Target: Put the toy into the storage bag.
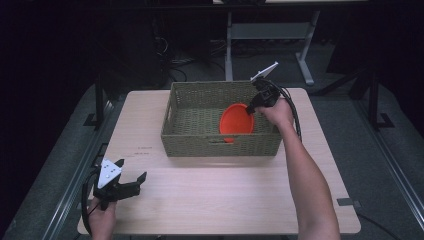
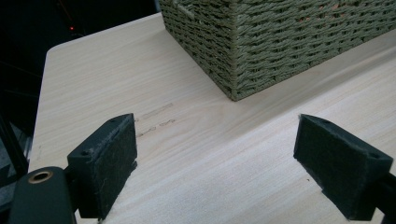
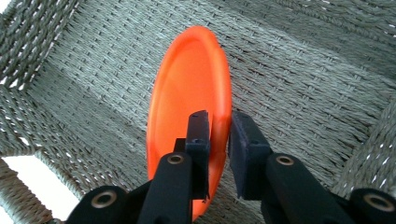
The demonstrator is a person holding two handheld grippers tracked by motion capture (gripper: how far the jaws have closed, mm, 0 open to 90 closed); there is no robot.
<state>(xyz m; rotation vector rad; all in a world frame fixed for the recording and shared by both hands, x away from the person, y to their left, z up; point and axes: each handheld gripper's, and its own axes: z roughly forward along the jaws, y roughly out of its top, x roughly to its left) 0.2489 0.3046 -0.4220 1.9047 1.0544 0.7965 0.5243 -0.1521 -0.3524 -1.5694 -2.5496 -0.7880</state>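
Right hand-held gripper [image 3: 219,135] is reaching down into the woven basket [image 1: 220,145], its jaws standing nearly closed around the rim of the orange plate [image 3: 187,93]; whether the pads are pressing on it, cannot tell. Plate is standing on edge inside the basket, toward its right end, tilted. Left hand-held gripper [image 1: 131,180] is resting low over the bench [image 1: 225,200] near the front left corner, jaws standing wide apart, holding nothing.
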